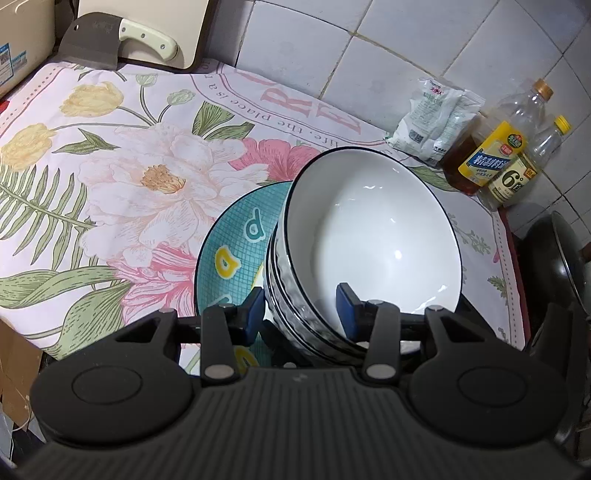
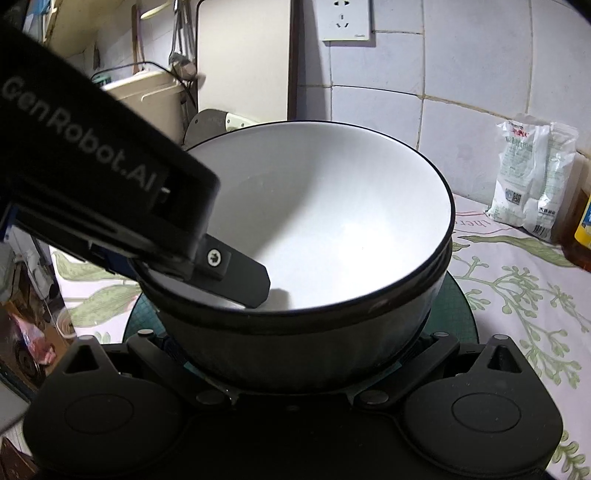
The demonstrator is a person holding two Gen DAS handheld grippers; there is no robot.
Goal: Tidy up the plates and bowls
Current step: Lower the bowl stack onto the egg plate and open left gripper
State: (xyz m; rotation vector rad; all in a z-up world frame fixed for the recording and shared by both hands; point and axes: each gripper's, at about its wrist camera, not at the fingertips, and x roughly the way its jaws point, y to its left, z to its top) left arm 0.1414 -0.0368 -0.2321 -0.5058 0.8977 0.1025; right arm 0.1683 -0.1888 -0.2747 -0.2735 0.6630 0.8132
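From the left wrist camera, the left gripper grasps the near wall of a stack of white round bowls with thin black rims. One blue finger pad sits outside the bowl wall and the other is inside the top bowl. The stack leans to one side and sits over a teal round plate with yellow shapes. The plate lies on a pink cloth with big flowers. At the back, a white bag of powder stands by the tiled wall, next to two clear plastic bottles with yellow caps. A dark cleaver with a cream handle lies far back on a pale cutting board. A dark pan is at the right edge.

From the right wrist camera, the white bowls fill the middle. The left gripper comes in from the left, and one black finger reaches inside the top bowl over its rim. The teal plate peeks out under the bowls. The right gripper is low, right by the bowls. Its fingers are hidden behind the bowl stack, so I cannot tell if they are squeezing or let go. The white bag stands at the right by the wall.
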